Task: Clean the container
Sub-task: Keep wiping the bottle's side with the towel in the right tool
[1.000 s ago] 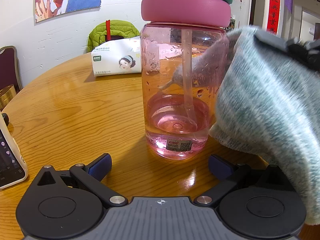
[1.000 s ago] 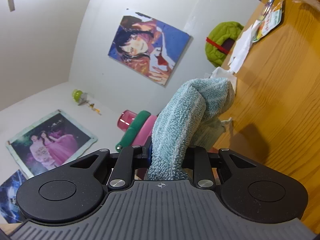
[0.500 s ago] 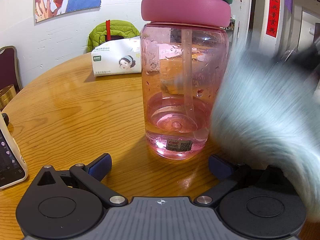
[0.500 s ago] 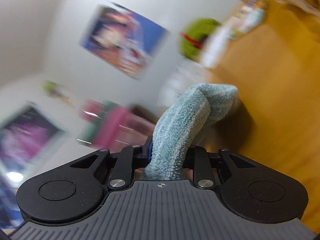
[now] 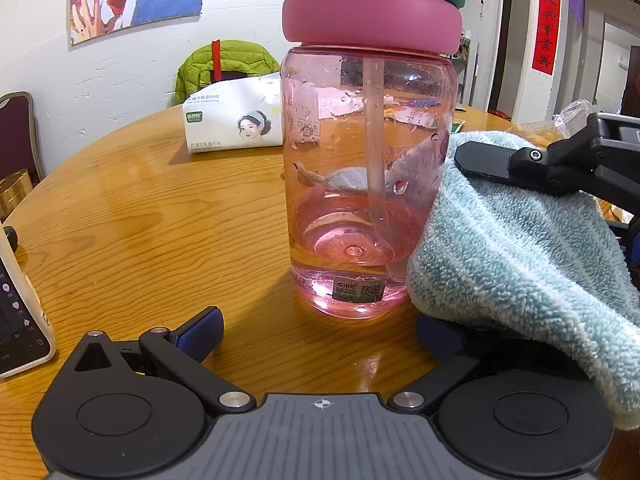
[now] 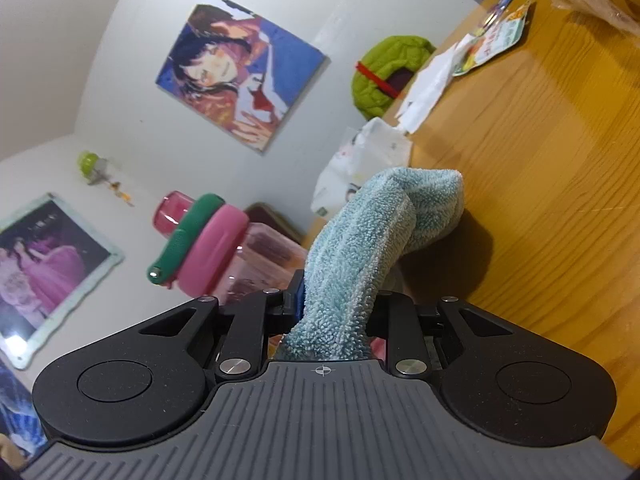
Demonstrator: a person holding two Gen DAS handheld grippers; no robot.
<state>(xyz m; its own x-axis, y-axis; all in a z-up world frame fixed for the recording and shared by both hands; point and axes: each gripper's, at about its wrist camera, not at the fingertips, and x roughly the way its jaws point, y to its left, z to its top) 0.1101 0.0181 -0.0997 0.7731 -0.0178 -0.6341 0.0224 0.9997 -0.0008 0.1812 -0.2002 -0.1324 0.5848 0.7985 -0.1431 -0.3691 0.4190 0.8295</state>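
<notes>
While right gripper (image 6: pixel 332 304) pinches blue towel (image 5: pixel 520 248) against pink water bottle (image 5: pixel 368 184) on wooden table (image 5: pixel 140 220), wiping step underway. Left gripper (image 5: pixel 320 332) jaws spread wide, empty. Next: rub rest of bottle side.

Left hand-held gripper (image 5: pixel 320 330) spread wide; right hand-held gripper (image 6: pixel 334 300) clamped, tilted sideways.

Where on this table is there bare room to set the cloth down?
Bare wood lies between the phone, tissue pack and water bottle. The bottle's right side is crowded by the cloth and right gripper; snack packets crowd the far edge.
</notes>
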